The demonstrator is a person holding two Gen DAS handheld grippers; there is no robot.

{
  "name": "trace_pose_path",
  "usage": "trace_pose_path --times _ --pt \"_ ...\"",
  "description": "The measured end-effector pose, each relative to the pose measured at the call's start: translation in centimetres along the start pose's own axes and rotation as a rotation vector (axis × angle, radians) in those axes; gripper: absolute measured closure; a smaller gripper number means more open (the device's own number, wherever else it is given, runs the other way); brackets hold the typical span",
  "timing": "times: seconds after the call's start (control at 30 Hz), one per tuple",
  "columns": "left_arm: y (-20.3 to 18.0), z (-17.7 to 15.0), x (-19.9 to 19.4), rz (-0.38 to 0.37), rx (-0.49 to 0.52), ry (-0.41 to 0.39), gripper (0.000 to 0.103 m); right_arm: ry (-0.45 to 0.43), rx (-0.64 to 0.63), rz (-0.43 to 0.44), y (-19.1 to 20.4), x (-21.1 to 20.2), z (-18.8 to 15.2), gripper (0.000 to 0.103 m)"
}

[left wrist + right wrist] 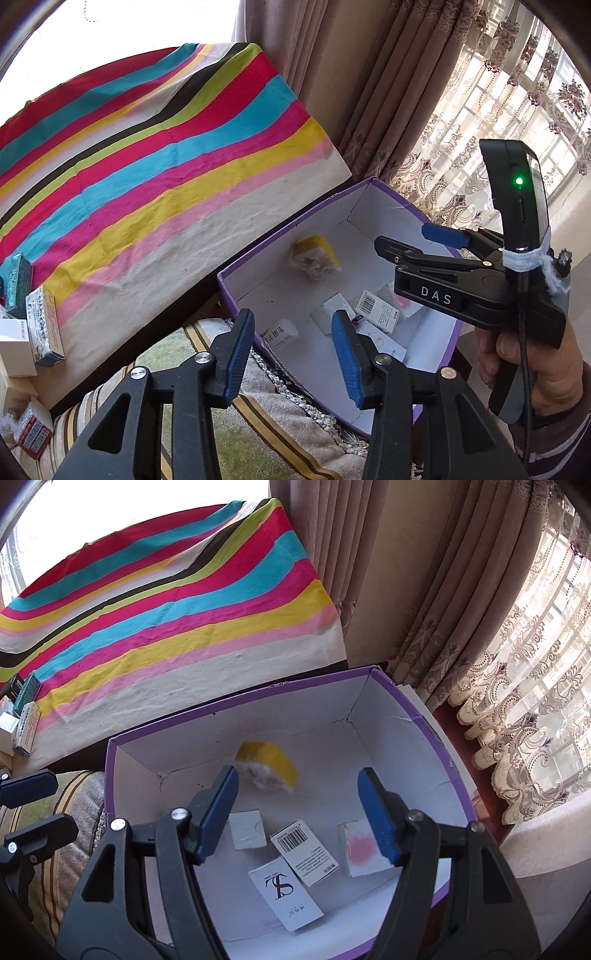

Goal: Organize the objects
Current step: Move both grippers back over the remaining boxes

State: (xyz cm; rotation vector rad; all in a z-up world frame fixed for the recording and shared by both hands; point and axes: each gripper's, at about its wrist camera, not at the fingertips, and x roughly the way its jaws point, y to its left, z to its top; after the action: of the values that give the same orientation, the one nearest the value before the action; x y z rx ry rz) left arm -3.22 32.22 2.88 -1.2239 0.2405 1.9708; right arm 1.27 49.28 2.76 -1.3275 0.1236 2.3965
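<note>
A purple cardboard box [424, 716] with a white inside stands beside the striped table. A yellow sponge [271, 766], blurred, is in mid-air inside the box, just ahead of my right gripper [299, 808], which is open and empty above the box. Several small white cartons [304, 851] lie on the box floor. In the left wrist view the sponge [316, 258] shows over the box [236, 273]. My left gripper [293, 352] is open and empty at the box's near rim. The right gripper [410, 240] hangs over the box's right side.
A striped cloth [147, 166] covers the table to the left. Several small cartons [46, 325] stand at its left edge, also in the right wrist view [26, 723]. A striped cushion [221, 435] lies below the box. Curtains [461, 609] hang behind and to the right.
</note>
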Motion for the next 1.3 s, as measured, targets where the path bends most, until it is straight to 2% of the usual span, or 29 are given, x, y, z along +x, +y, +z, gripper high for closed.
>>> trace_pose_path --times 0.37,0.73,1.3 --pt "2.8 -1.0 -1.5 0.013 -0.076 -0.022 0.057 0.003 -0.038 0.039 2.7 -0.5 0.1 0.026" --pt "7.3 -2.6 -4.1 0.044 -0.211 -0.062 0.047 0.008 -0.127 0.098 7.3 -1.2 -0.3 0.025" --pt "14.8 -7.6 -9.1 0.112 -0.414 -0.113 0.039 0.043 -0.254 0.235 14.9 -2.2 -1.0 0.022"
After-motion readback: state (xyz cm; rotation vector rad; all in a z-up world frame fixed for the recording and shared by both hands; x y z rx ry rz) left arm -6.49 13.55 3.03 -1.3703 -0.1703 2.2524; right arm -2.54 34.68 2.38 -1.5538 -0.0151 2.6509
